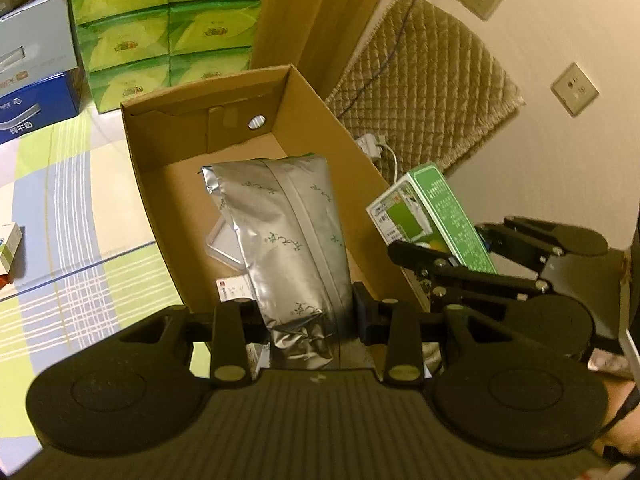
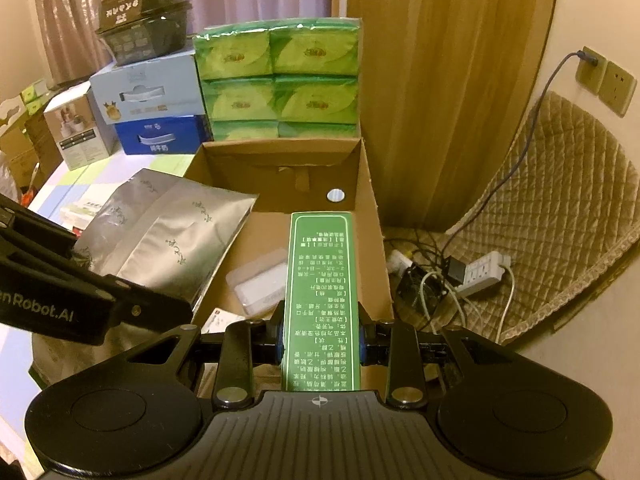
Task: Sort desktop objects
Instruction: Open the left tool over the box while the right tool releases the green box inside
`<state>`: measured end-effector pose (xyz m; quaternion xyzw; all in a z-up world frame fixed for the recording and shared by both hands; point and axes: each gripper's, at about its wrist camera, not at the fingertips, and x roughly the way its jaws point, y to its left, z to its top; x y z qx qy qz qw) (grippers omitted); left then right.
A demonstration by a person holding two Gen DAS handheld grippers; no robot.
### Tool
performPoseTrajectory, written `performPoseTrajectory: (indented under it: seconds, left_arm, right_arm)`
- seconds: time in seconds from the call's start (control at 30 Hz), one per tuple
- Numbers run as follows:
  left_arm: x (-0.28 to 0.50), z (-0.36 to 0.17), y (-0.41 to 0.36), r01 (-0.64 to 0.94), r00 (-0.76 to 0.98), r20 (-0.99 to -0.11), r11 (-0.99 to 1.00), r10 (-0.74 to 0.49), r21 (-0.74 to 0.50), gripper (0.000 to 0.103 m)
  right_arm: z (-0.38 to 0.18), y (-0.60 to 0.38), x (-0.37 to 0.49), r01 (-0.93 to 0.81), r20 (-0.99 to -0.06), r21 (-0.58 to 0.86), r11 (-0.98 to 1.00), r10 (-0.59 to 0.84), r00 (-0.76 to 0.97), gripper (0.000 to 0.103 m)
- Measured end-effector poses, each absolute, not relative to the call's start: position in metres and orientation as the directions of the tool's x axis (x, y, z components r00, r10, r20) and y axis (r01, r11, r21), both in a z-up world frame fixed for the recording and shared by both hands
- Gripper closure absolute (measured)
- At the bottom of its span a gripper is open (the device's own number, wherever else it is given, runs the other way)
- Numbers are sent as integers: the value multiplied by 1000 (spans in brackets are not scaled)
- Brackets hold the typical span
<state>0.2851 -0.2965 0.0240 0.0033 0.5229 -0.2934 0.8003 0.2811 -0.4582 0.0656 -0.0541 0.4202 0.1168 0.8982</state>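
Note:
An open cardboard box [image 1: 304, 92] [image 2: 370, 216] stands on the table. My left gripper [image 1: 306, 316] is shut on a silver foil pouch [image 1: 284, 236], held above the box's inside. The same silver pouch [image 2: 168, 236] shows at the left in the right wrist view, with the left gripper's black arm under it. My right gripper [image 2: 320, 340] is shut on a green medicine box [image 2: 320, 300], held over the box's right half. That green box [image 1: 432, 216] hangs by the box's right wall in the left wrist view. A clear packet [image 2: 260, 280] and a small white card [image 1: 234, 288] lie on the box floor.
Stacked green tissue packs [image 2: 276, 80] [image 1: 168, 28] and blue and white cartons [image 2: 156, 100] stand behind the box. A small box [image 1: 10, 248] lies at the table's left. To the right are a quilted cushion [image 2: 560, 208], a power strip [image 2: 480, 274] and cables on the floor.

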Motion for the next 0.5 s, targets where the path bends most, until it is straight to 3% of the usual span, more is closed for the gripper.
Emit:
performPoseTrajectory:
  seconds: [0.5]
  left_arm:
    - [311, 4, -285, 355, 364, -807, 870, -466, -342, 73]
  right_arm:
    - [61, -459, 292, -230, -764, 2, 973, 150, 627, 75]
